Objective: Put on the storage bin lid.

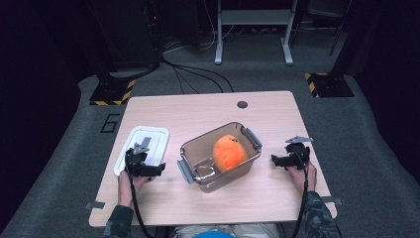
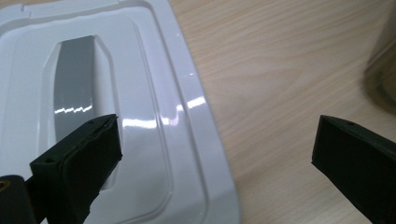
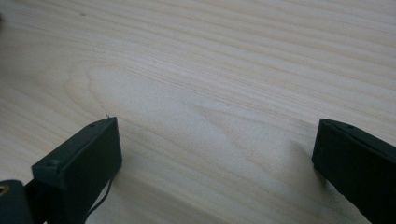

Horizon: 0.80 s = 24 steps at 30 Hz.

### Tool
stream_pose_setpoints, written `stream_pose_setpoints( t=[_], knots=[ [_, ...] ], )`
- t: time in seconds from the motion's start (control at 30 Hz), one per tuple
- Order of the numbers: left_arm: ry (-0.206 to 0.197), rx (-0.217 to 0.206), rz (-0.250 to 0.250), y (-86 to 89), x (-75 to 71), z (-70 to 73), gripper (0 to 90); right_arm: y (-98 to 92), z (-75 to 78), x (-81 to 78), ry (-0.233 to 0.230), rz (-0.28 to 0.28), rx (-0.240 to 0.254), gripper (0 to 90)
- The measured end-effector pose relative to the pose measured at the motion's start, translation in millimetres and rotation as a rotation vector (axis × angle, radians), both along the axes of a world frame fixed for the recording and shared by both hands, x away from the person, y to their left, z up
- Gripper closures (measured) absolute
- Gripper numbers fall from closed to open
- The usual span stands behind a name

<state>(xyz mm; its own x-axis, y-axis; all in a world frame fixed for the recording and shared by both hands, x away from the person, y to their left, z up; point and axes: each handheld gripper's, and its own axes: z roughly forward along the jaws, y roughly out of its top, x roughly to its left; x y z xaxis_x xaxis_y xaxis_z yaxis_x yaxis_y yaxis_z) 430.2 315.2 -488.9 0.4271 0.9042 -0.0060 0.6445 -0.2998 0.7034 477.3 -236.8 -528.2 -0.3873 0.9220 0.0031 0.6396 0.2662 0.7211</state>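
A clear plastic box (image 1: 200, 148) with grey side clips stands mid-table, and an orange plush toy (image 1: 229, 151) lies inside it. Its white lid (image 1: 144, 145) with a grey strip lies flat to the box's left. My left gripper (image 1: 147, 170) hovers open at the lid's near right edge; in the left gripper view the lid (image 2: 154, 107) runs under the left jaw and bare wood under the right one. My right gripper (image 1: 278, 160) is open just right of the box, low over the tabletop (image 3: 196, 93), nothing between its jaws.
The wooden table (image 1: 208, 109) has a dark cable hole (image 1: 242, 104) near its far edge. Black cables run over the grey floor behind, beside a metal stand (image 1: 252, 29) and hazard-striped base plates (image 1: 113, 92).
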Motion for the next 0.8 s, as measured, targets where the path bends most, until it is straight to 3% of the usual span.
stream_pose_setpoints(
  t=[0.47, 0.7, 0.8],
  knots=[
    [0.004, -0.001, 0.075, 21.0, 37.3, 8.4, 0.1, 0.1, 0.2, -0.4, 0.005, -0.006, 0.001, 0.7],
    [0.031, -0.039, 0.123, 31.7, 54.1, 2.9, 0.0, 0.2, 0.2, -0.6, 0.005, -0.008, 0.001, 0.7],
    [0.032, -0.025, 0.138, 33.4, 57.8, 0.1, 0.0, 0.2, 0.2, -0.5, 0.004, -0.007, 0.001, 0.7]
  ],
)
